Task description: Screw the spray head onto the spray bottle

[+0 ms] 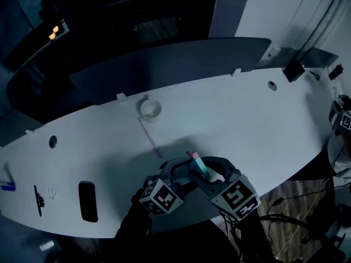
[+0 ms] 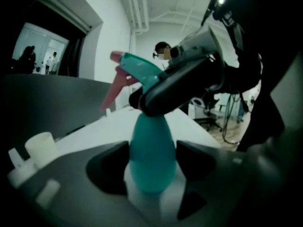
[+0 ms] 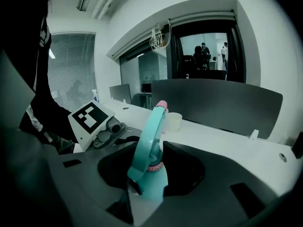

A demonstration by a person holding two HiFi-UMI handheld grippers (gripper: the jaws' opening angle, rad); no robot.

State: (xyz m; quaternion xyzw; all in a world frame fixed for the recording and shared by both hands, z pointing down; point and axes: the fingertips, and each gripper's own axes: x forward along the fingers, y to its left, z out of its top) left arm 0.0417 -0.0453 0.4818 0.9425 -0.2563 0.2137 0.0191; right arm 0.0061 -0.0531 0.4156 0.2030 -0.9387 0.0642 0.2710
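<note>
Teal plastic fills both gripper views: the spray bottle [image 2: 151, 145] stands upright between the jaws of your left gripper [image 2: 152, 162], which are clamped on its lower body from either side. Your right gripper [image 3: 150, 171] is closed on the spray head [image 3: 149, 136], its jaws meeting the head at the pink collar where it sits on top of the bottle's neck. In the left gripper view the right gripper's dark jaw crosses just below the head, and the pink trigger points left.

You're holding the bottle over the near edge of the white table [image 1: 247, 119], with the two grippers side by side. A white cup [image 1: 150, 109] sits well apart near the far edge, in front of the grey partition [image 1: 181, 64].
</note>
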